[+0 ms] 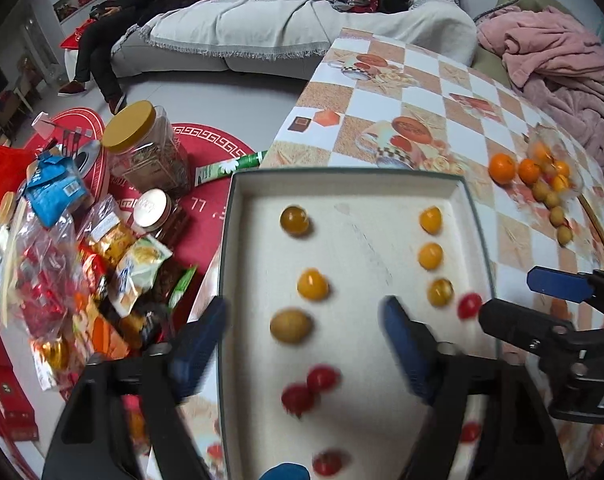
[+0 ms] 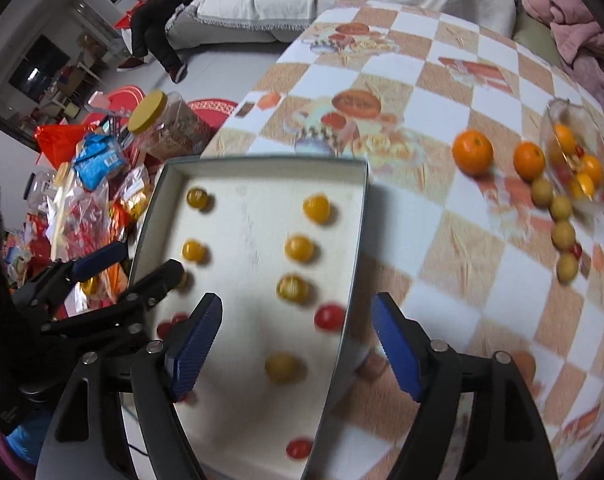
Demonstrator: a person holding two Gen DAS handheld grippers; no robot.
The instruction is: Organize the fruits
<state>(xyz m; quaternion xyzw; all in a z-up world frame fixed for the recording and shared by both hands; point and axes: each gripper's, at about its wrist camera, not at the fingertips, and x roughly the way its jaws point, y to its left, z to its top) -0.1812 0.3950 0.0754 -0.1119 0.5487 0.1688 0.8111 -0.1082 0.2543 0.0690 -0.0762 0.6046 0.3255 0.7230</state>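
A shallow white box tray lies on the checked tablecloth. In it sit several yellow tomatoes, several red cherry tomatoes and an olive-brown round fruit. My left gripper hangs open above the tray's left column with nothing between its blue pads. My right gripper is open over the tray's right wall, also bare; it shows at the right in the left wrist view. Two oranges and several small brown fruits lie loose on the cloth.
A clear bag of mixed fruit lies at the table's right edge. Left of the table, snack packets and yellow-lidded jars crowd a red surface. A sofa with a seated person stands behind; a pink blanket lies far right.
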